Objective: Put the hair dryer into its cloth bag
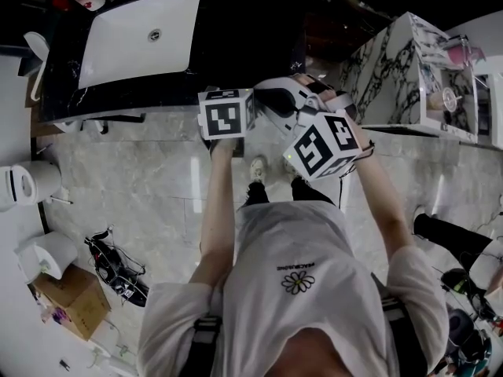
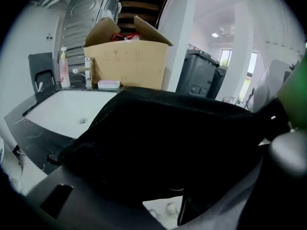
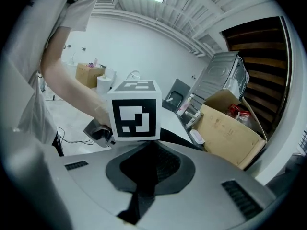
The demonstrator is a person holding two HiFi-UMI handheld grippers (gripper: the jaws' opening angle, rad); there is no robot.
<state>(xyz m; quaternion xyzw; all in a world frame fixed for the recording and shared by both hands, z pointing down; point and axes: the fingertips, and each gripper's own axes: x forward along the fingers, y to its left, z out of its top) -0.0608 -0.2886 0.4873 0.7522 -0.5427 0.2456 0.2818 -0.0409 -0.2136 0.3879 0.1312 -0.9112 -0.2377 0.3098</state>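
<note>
The black cloth bag (image 2: 168, 138) hangs above the front edge of the dark worktop (image 1: 236, 22), beside the white sink (image 1: 141, 30); the left tool (image 2: 165, 195) grasps its bulky part, jaws kept wide by it; the right tool (image 3: 144, 176) is clenched on a thin fold of the same cloth; behind the sink stand a cardboard box (image 2: 127, 63) and a soap bottle (image 2: 64, 73); the bag hides most of the left gripper view.

A white sink basin (image 1: 141, 34) sits in the black bench (image 1: 244, 53). Behind it stand an open cardboard box (image 2: 127, 63) and a pink bottle (image 2: 64, 71) — dark bins (image 2: 199, 78) beside the box. On the marble floor (image 1: 141, 187) lie a paper roll (image 1: 47, 256) and tangled cables (image 1: 114, 269).
</note>
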